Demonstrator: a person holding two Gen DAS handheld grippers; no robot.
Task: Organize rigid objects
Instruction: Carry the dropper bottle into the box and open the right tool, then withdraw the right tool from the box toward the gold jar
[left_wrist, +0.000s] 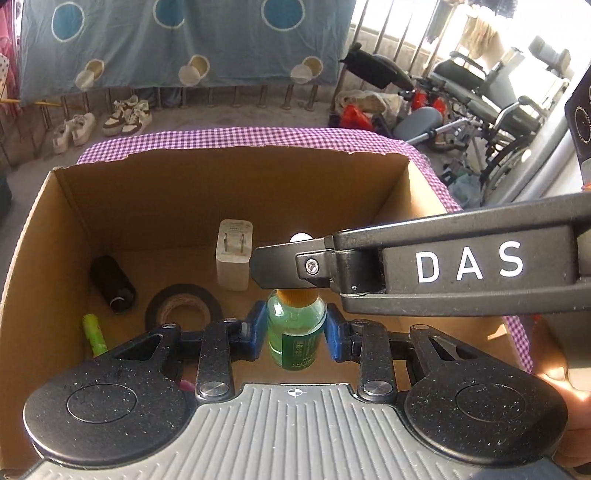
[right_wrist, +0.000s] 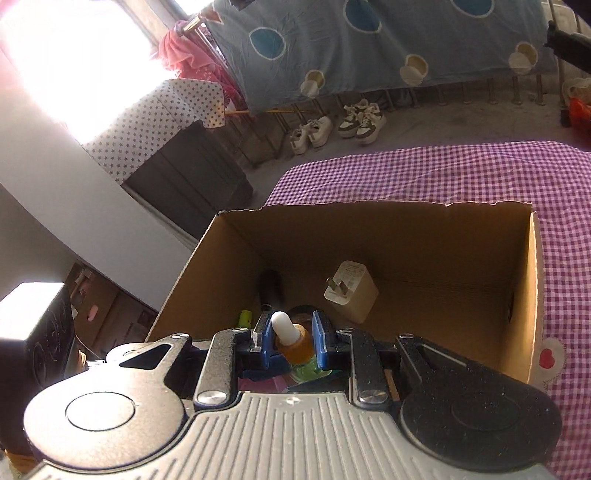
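Both grippers held one small green dropper bottle (left_wrist: 295, 328) over the open cardboard box (left_wrist: 236, 192), evidently to lower it in among the things already sorted there. The left gripper (left_wrist: 295, 332) had its jaws closed on the bottle's body; the right gripper (right_wrist: 290, 341) had its jaws closed on the amber neck. Inside the box lay a white charger (left_wrist: 234, 258), a tape roll (left_wrist: 183, 308), a black cylinder (left_wrist: 112, 282) and a green marker (left_wrist: 94, 334). The box stood on the purple checked cloth (right_wrist: 443, 173).

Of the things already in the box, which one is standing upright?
The white wall charger, standing on end against the cardboard box's back wall. The black tape roll lies flat; the black cylinder and green marker lie on their sides.
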